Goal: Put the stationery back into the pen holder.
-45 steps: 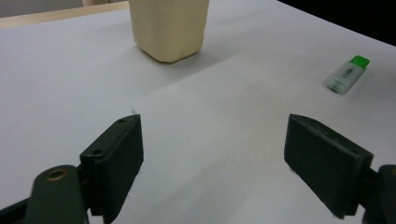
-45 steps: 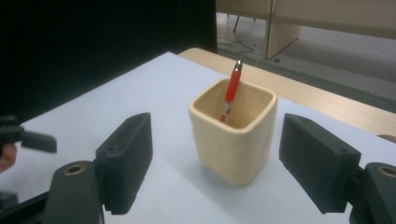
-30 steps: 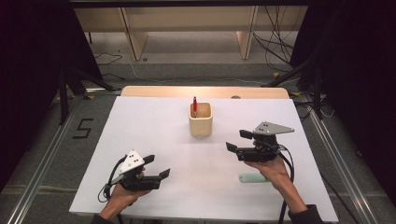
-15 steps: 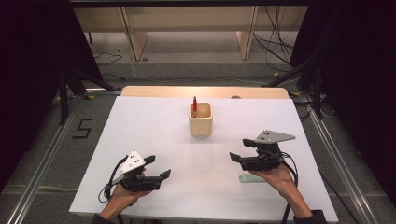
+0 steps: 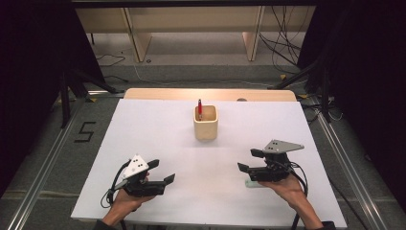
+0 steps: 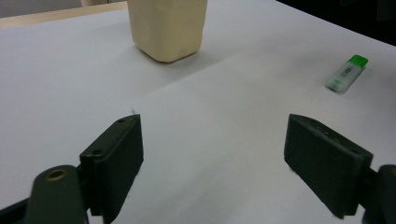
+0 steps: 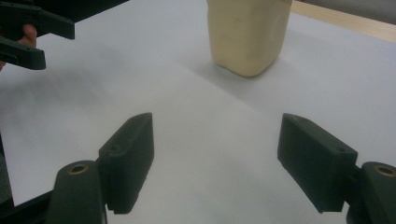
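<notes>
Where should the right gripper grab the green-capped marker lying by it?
Across its pale barrel at mid-length, from straight above. The marker lies flat on the white sheet, under the right gripper, whose jaws stand open; the pads would have to close across its narrow width.

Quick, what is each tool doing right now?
Left tool: open, holding nothing.
Right tool: open, holding nothing.

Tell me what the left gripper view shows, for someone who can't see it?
Two black jaws stand wide apart over a white table with nothing between them. A cream cup stands ahead, and a small green-capped stick lies to the right.
</notes>
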Action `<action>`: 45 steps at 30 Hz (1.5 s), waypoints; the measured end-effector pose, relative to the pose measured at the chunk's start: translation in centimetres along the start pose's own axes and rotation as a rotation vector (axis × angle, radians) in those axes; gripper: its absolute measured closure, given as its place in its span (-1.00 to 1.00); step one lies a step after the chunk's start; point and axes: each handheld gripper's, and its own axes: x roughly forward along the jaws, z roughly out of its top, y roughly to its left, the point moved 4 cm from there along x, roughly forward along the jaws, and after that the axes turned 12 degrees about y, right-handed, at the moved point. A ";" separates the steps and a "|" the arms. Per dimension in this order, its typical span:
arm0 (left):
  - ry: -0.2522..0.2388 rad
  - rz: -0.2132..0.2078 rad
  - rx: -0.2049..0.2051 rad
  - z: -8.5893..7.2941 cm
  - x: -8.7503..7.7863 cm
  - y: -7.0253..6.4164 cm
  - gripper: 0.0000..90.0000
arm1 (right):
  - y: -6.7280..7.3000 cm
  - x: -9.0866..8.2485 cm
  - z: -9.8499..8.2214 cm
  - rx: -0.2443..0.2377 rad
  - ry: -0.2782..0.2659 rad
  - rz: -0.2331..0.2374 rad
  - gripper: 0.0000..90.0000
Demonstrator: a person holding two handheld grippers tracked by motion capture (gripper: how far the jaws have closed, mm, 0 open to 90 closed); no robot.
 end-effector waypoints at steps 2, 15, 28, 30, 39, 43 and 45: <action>-0.001 -0.002 -0.001 0.0 0.0 0.0 -0.57 | 0.0 0.2 -0.4 0.009 0.007 0.002 -0.34; 0.001 -0.003 0.003 0.0 0.0 -0.1 -0.57 | 0.1 0.6 -1.7 0.018 0.040 0.003 0.08; 0.000 -0.001 0.007 0.0 0.0 -0.2 -0.57 | 1.1 0.7 -3.2 -0.013 0.057 0.012 0.61; -0.001 -0.003 0.007 0.0 0.0 -0.2 -0.57 | 1.2 0.7 -3.5 -0.017 0.062 0.013 0.69; 0.000 -0.002 0.010 0.0 -0.1 -0.3 -0.57 | 1.4 0.5 -4.3 -0.015 0.070 0.008 0.90; 0.000 -0.001 0.011 0.1 0.0 -0.3 -0.57 | 1.4 0.4 -4.7 -0.018 0.078 0.007 0.98; 0.000 0.000 0.011 0.1 0.0 -0.3 -0.57 | 1.4 0.4 -4.8 -0.021 0.080 0.004 0.98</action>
